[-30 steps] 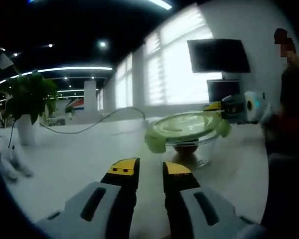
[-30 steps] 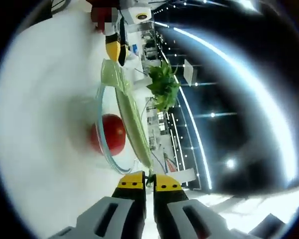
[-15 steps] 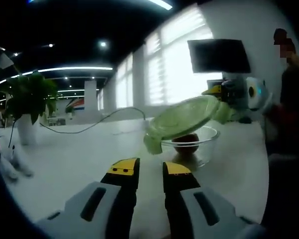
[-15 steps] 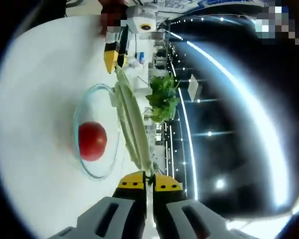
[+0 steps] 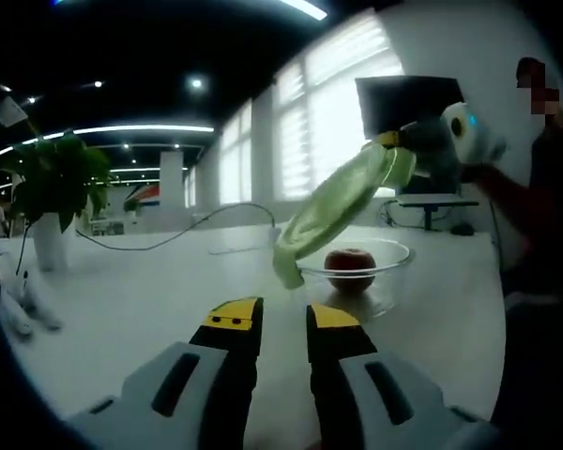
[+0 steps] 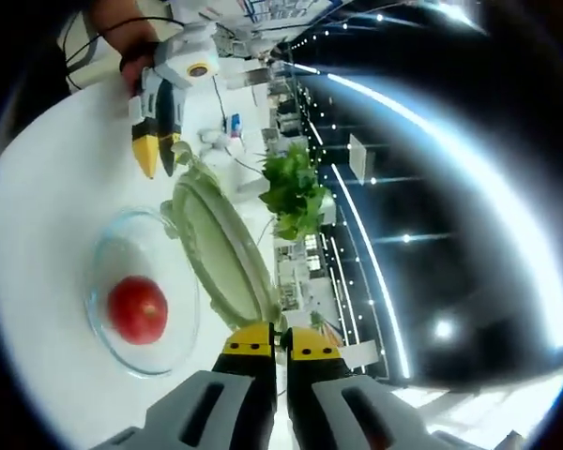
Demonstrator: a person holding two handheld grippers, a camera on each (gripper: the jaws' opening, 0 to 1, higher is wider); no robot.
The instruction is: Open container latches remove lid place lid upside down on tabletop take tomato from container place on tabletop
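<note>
A round glass container (image 5: 394, 265) stands on the white tabletop (image 5: 122, 309) with a red tomato (image 5: 350, 267) inside. The pale green lid (image 5: 333, 211) hangs tilted steeply above it, its low edge near the container's left rim. My right gripper (image 5: 390, 154) is shut on the lid's upper edge. In the right gripper view the lid (image 6: 220, 248) runs up from my right gripper (image 6: 283, 339), beside the container (image 6: 183, 281) and tomato (image 6: 138, 309). My left gripper (image 5: 283, 317) hovers low over the table, jaws a little apart and holding nothing; it is also seen from across the table (image 6: 158, 161).
A potted plant (image 5: 52, 187) in a white pot stands at the table's far left, also visible in the right gripper view (image 6: 296, 192). A thin cable (image 5: 169, 239) trails across the far tabletop. A dark monitor (image 5: 413, 103) hangs behind. A person (image 5: 549, 169) stands at the right.
The right gripper has lifted the lid off the container and tipped it up steeply, uncovering the tomato. The left gripper has stayed put.
</note>
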